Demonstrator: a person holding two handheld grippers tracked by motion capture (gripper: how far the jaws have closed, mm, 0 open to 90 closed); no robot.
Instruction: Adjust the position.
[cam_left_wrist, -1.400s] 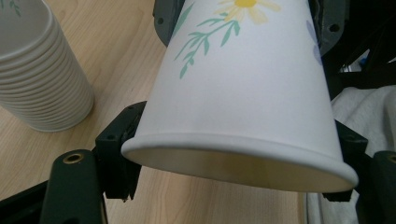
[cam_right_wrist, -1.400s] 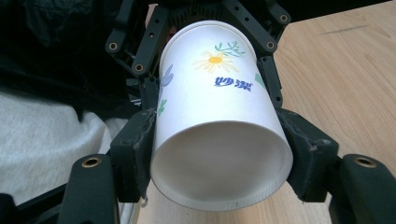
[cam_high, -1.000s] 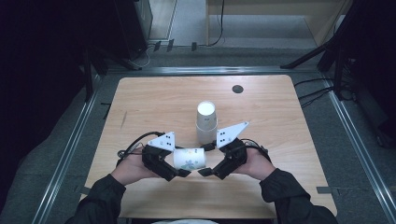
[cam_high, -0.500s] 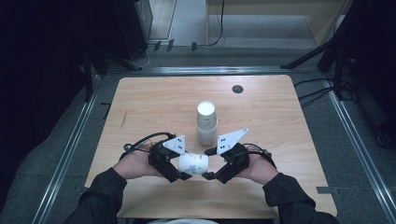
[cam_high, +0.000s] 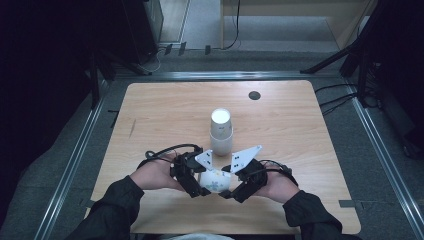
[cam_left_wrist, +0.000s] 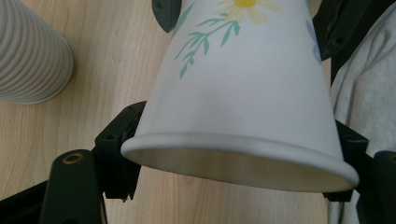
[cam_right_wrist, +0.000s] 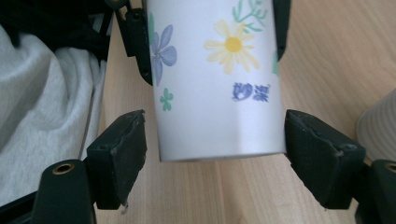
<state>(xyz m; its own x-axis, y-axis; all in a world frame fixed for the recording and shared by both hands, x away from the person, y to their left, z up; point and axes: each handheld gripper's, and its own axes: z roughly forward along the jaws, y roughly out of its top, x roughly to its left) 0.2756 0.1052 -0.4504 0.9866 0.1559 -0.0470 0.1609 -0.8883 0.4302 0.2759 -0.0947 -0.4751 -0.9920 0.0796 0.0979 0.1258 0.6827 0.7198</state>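
High view: white flower-printed paper cup (cam_high: 214, 181) lies sideways between both tools, above the table's near edge. Left gripper (cam_left_wrist: 233, 186) clamps its rim; right gripper (cam_right_wrist: 215, 154) stands apart around its base. Close squarely, avoid crushing.

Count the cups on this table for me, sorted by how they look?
Flowered paper cup, held on its side between the left gripper and the right gripper: 1
Ribbed white cup, standing upside down on the table: 1
Total: 2 cups
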